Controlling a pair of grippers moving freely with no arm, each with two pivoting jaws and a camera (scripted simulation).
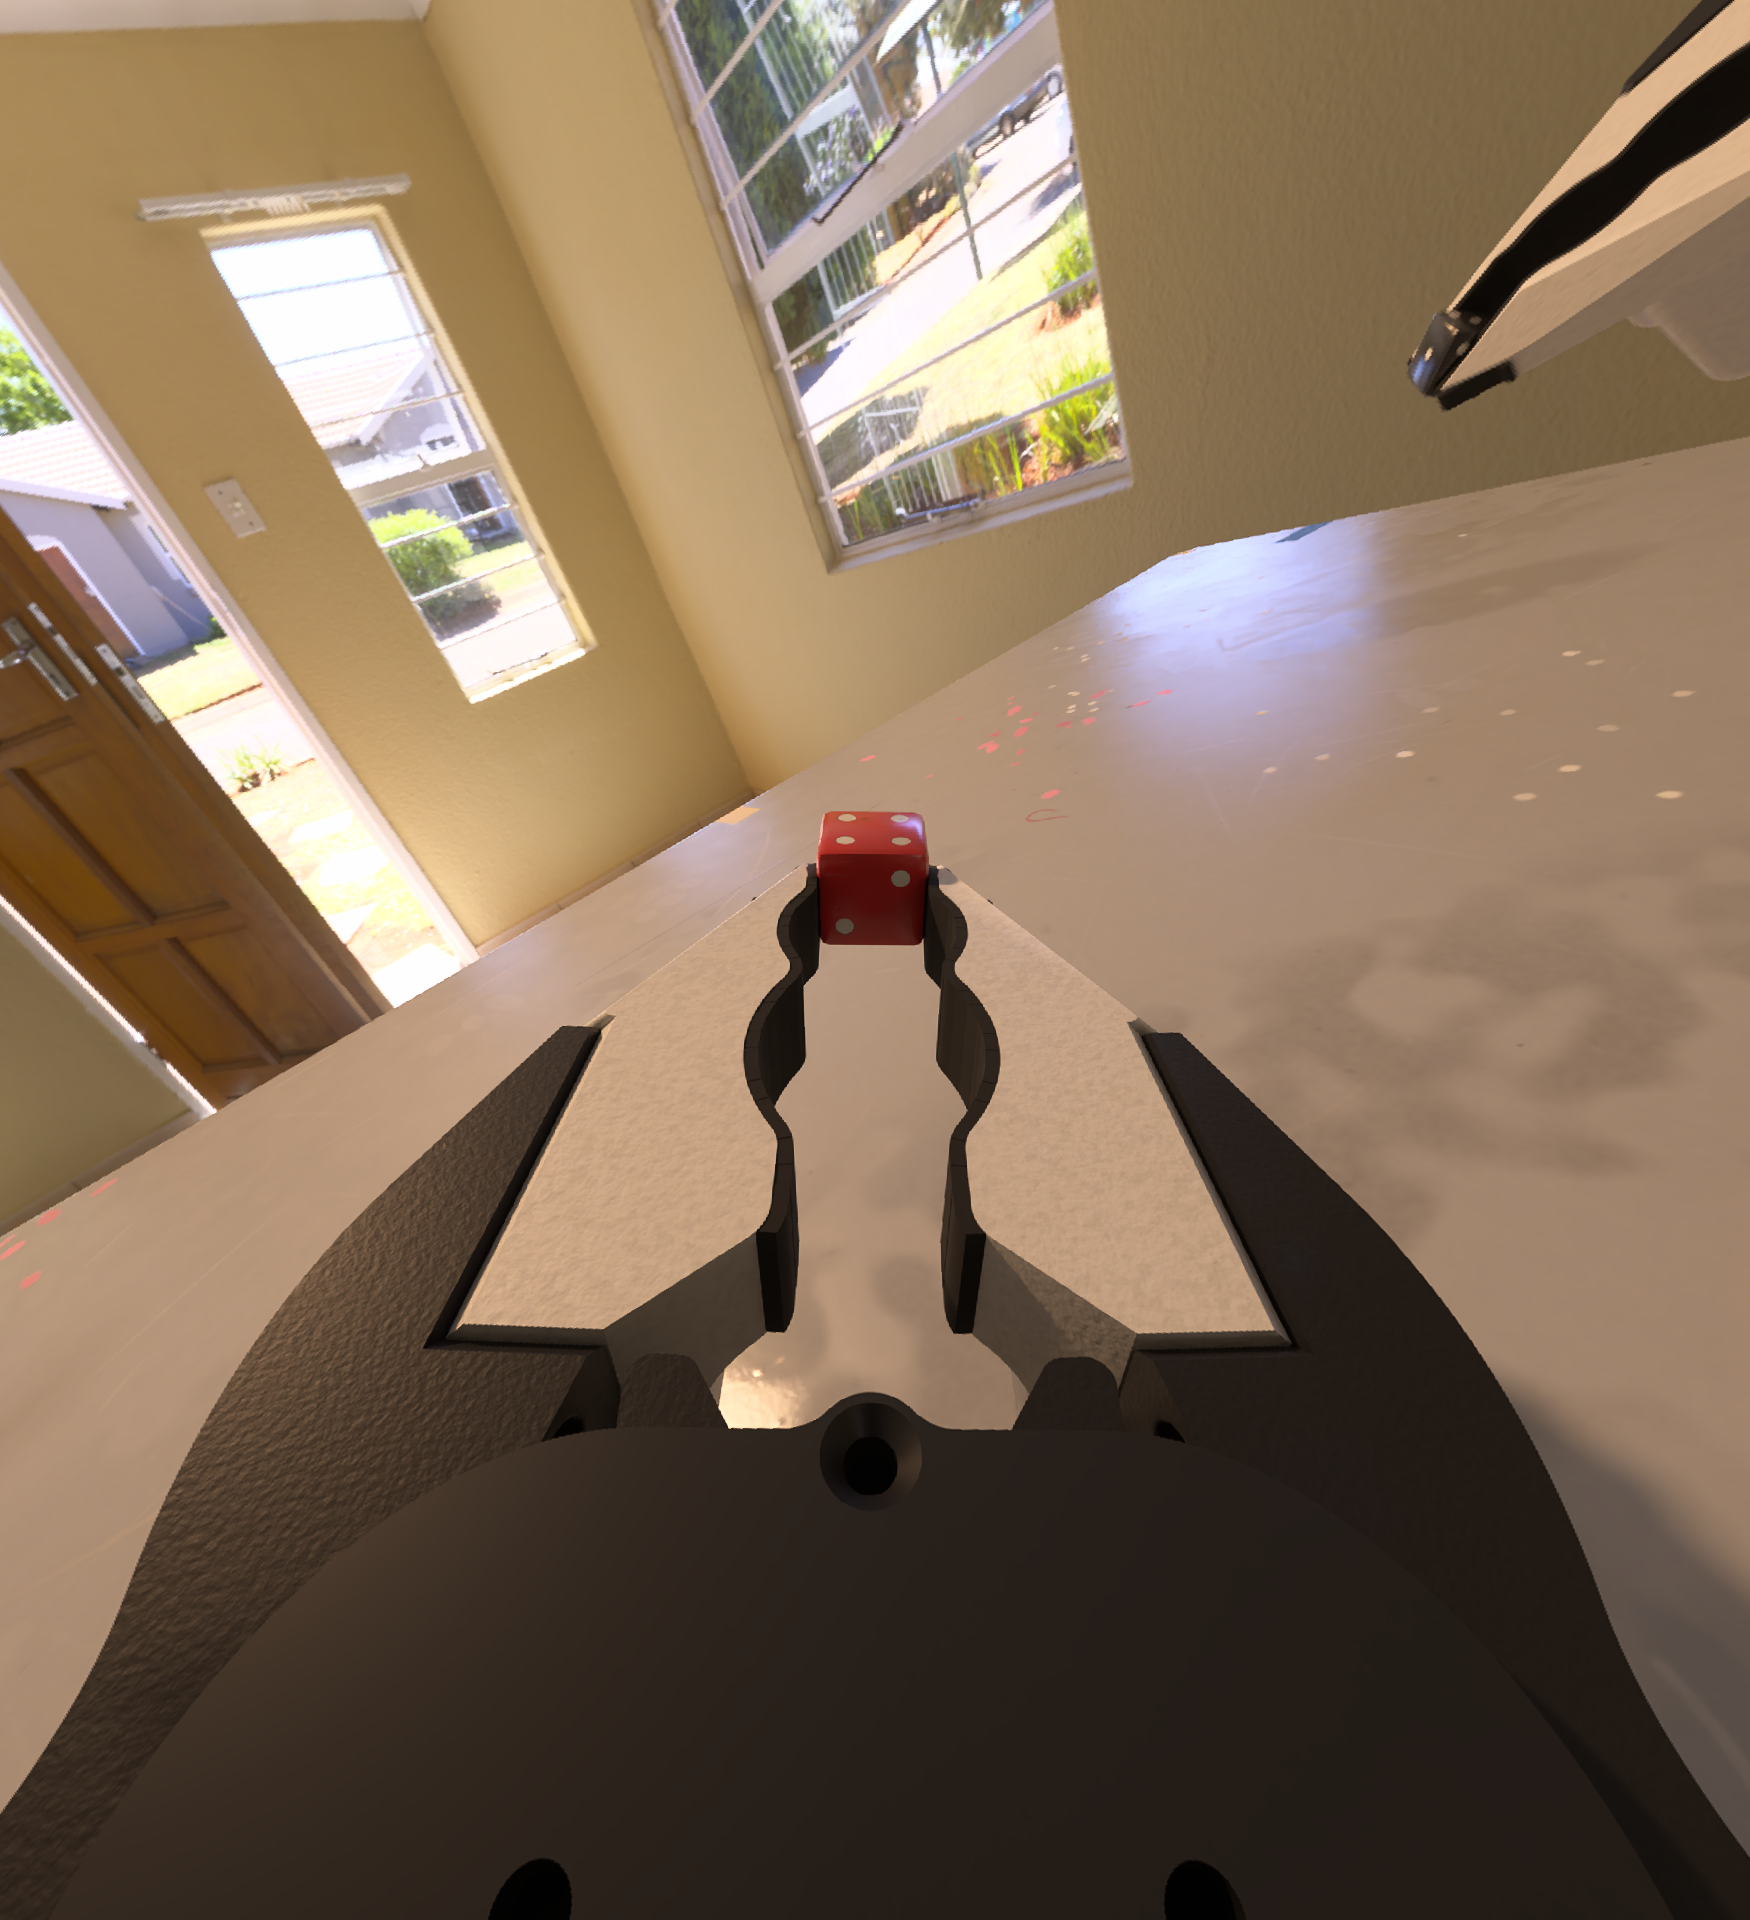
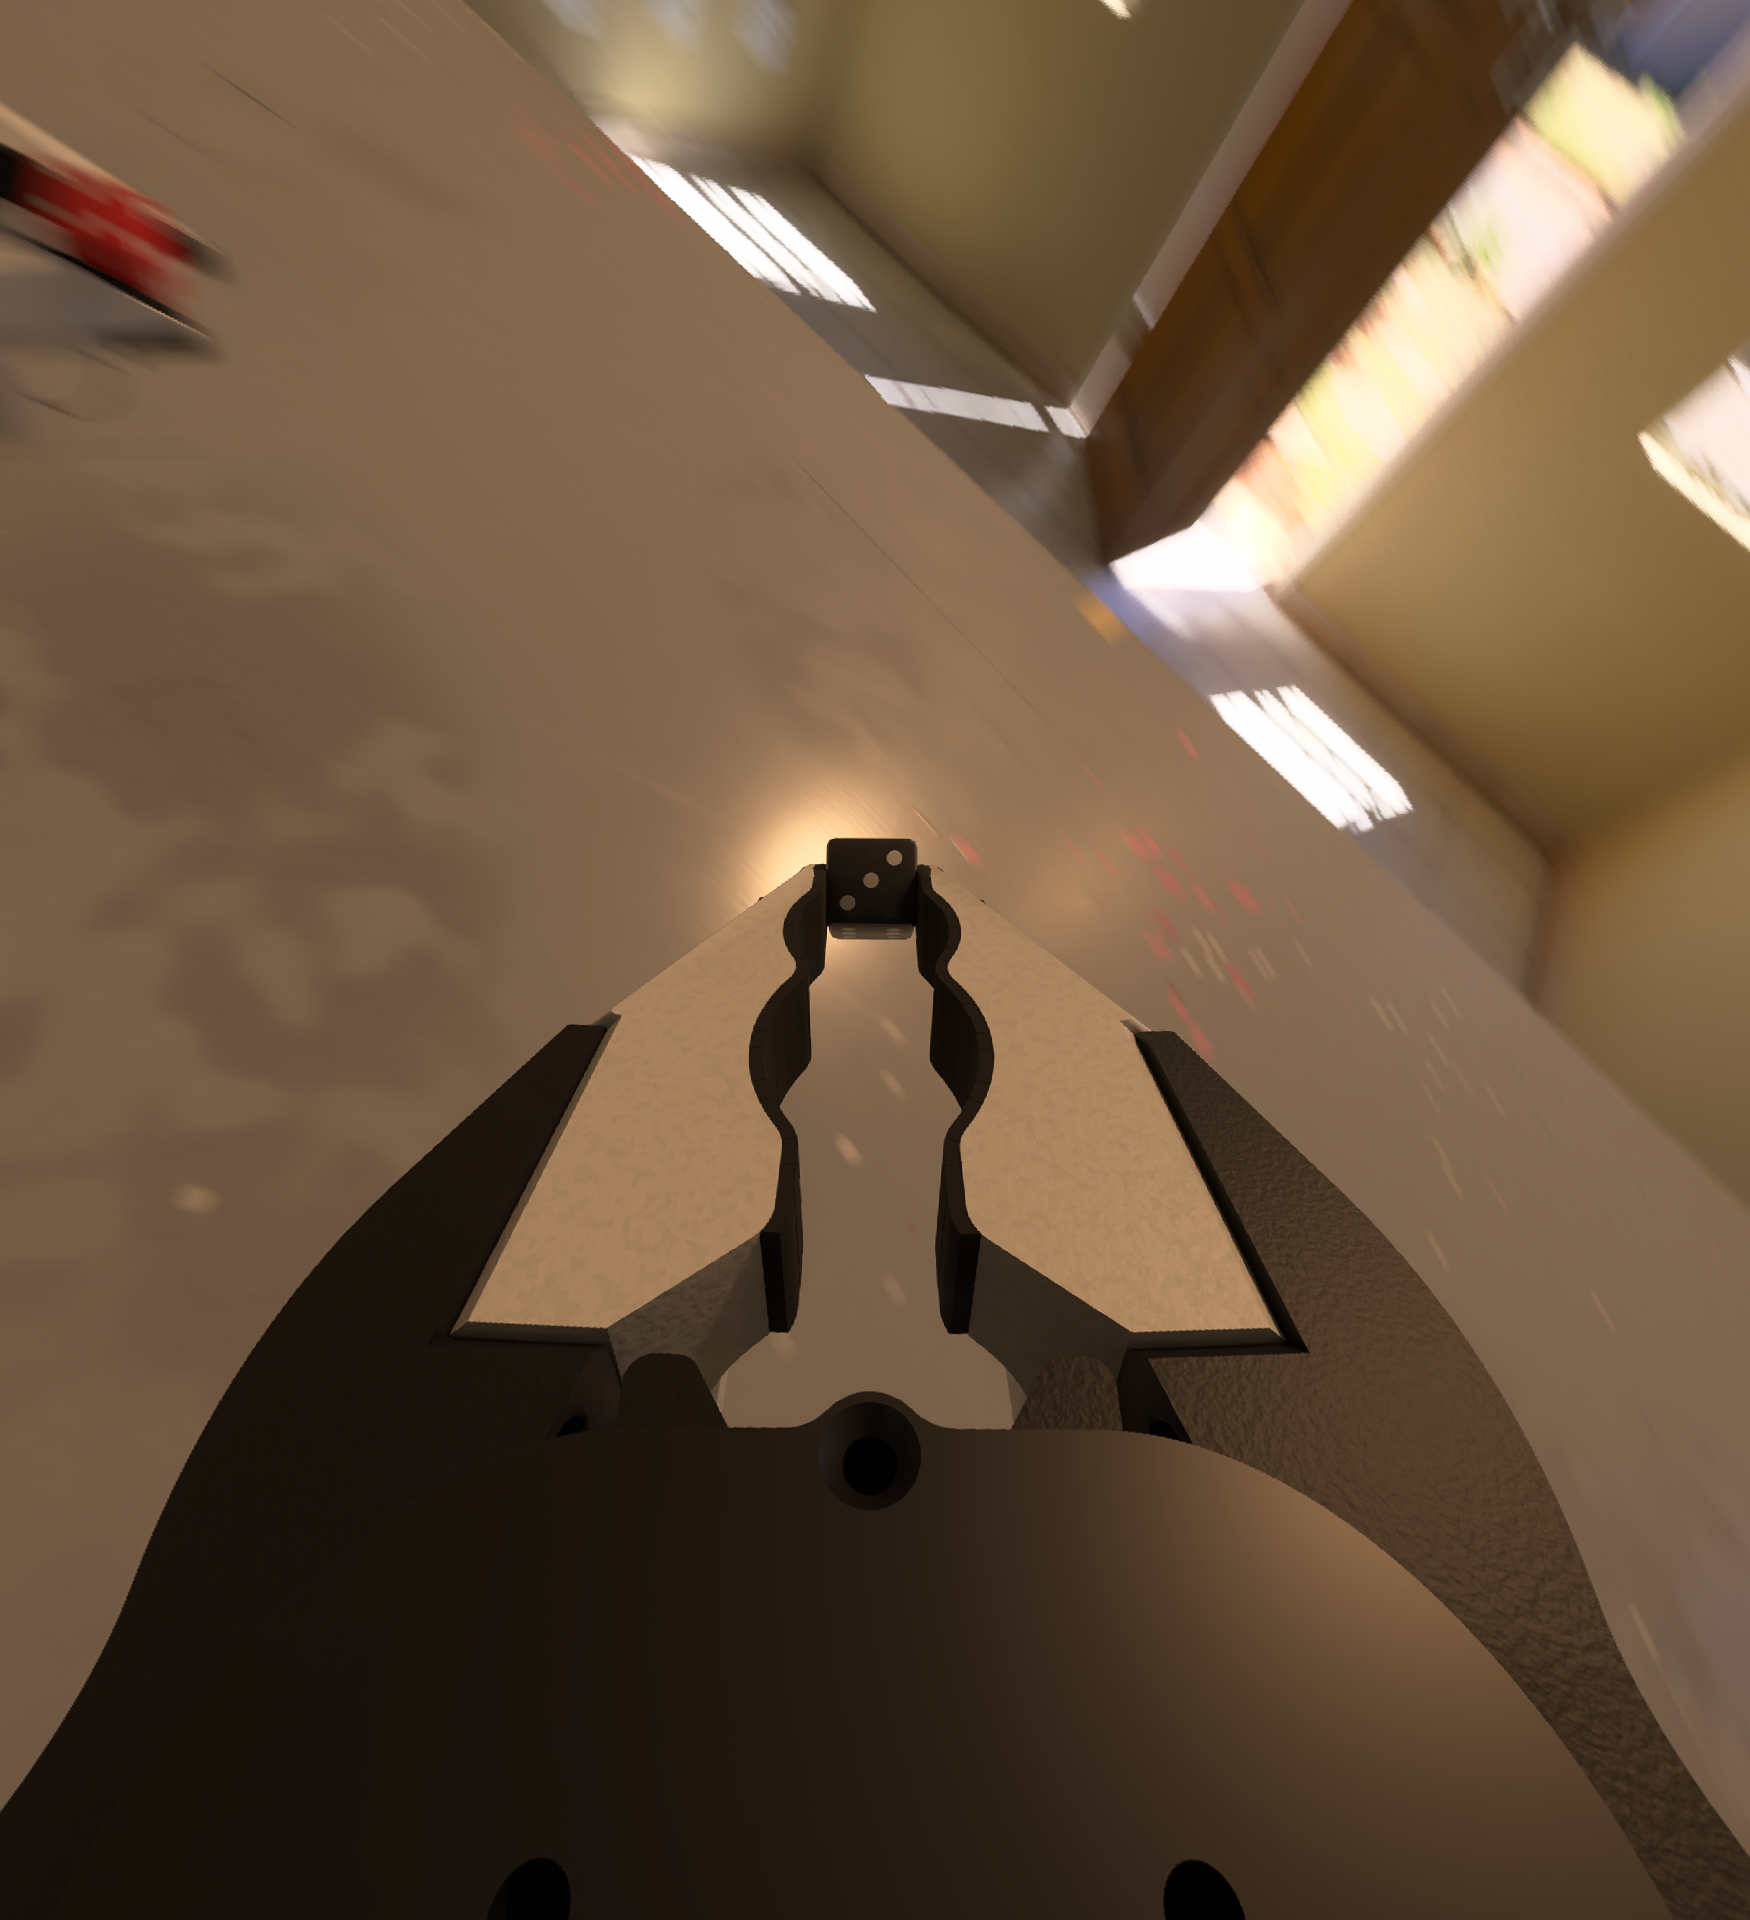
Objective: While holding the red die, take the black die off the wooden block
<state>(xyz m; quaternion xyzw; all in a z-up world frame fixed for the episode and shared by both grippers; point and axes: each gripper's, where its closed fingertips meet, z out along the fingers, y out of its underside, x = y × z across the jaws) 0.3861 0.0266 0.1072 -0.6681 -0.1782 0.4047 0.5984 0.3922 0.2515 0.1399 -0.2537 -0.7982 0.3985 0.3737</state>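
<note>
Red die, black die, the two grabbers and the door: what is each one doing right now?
red die: pinched at the left gripper's fingertips, off the table.
black die: pinched at the right gripper's fingertips.
left gripper: shut on the red die.
right gripper: shut on the black die.
wooden door: open.

The red die (image 1: pixel 872 878) bears white pips; the black die (image 2: pixel 872 888) too. Pale grey worktop (image 1: pixel 1370 831) shows pink and white flecks. Walls are yellow.
</note>
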